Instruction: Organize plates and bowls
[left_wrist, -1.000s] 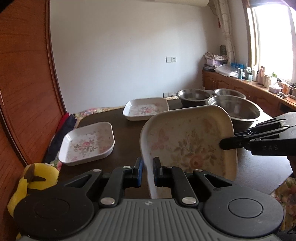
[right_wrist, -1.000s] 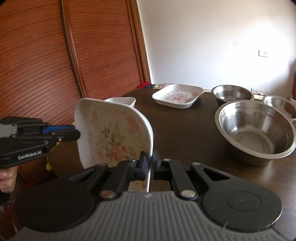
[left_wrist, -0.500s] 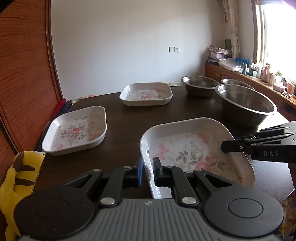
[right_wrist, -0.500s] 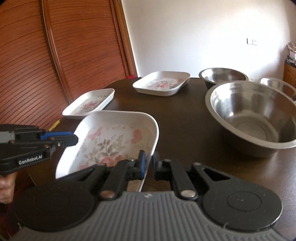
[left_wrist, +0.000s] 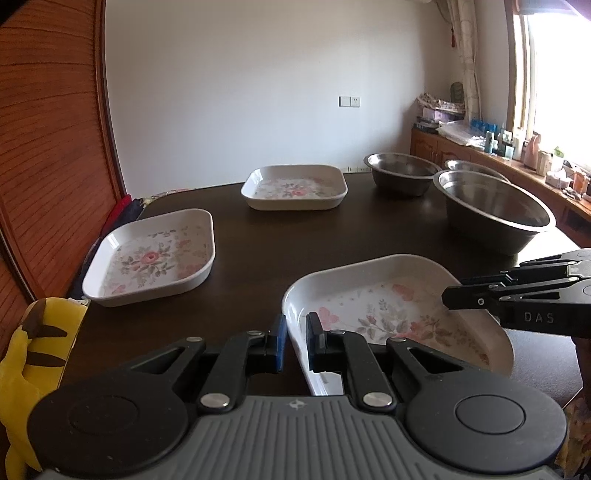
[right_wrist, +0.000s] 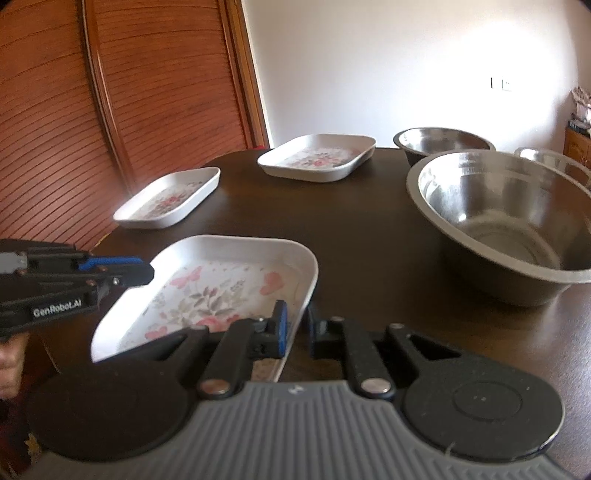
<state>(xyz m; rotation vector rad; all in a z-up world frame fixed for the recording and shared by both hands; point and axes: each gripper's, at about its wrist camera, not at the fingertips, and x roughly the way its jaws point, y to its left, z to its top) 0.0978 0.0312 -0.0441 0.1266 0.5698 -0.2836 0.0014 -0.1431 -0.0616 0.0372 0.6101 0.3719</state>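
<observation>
- Setting the floral plate (left_wrist: 388, 306) down at the near edge of the counter (left_wrist: 295, 240); looks flat on the top now, judging by both wrist views.
- Clamping its near rim narrowly with the left gripper (left_wrist: 295, 343), fingers (left_wrist: 314, 339) on either side of the wall.
- Just been opening on the right gripper (right_wrist: 295, 328): rim between the fingers (right_wrist: 280, 325), outer pad seems clear of the wall, so likely no grip there.
- To finish cleanly: confirm full contact with the counter, then open the left side, then back both grippers straight out toward the near edge. Avoid lifting while the rim sits between pads, could tip or drag it.
- Watch the overhang: cannot tell whether the near side of the plate passes the counter edge.
- Looks like: white, rounded-square, shallow raised wall, pink flowers and butterflies inside; probably light and slippery.
- For stacking next: two matching plates (left_wrist: 151, 258) (left_wrist: 295, 186) toward the left edge and far edge; three steel bowls (left_wrist: 495, 206) along the right side.
</observation>
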